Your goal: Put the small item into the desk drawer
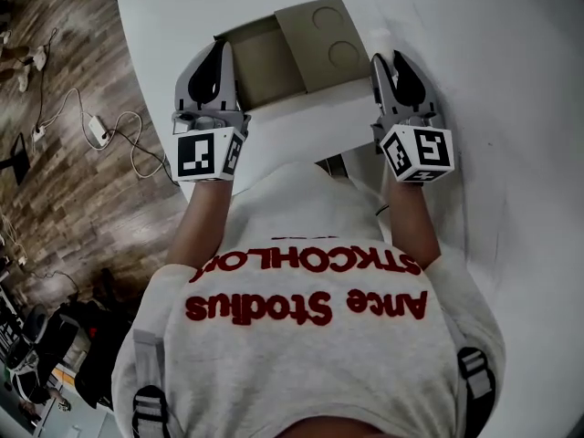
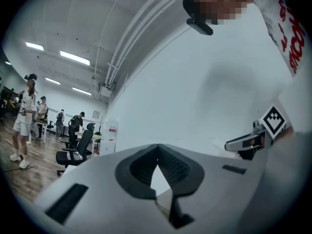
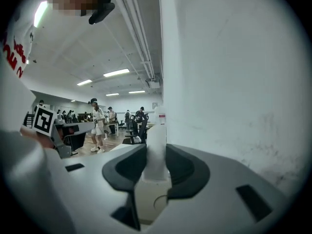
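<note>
Left gripper [image 2: 157, 147]: jaws tip to tip, nothing between them.
Right gripper [image 3: 156, 152]: clamped on the small item [image 3: 156, 130] (white, slim, standing straight between the pads).
Small item: held by the right side of the drawer [image 1: 265, 67], not in it.
Drawer: open, between both grippers, in the white desk [image 1: 456, 26].

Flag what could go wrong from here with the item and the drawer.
The right gripper pinches the small white item with its end sticking out past the pads, so it might tilt or slip. In the head view it sits beside the open drawer, over the desk; releasing now would probably miss.
</note>
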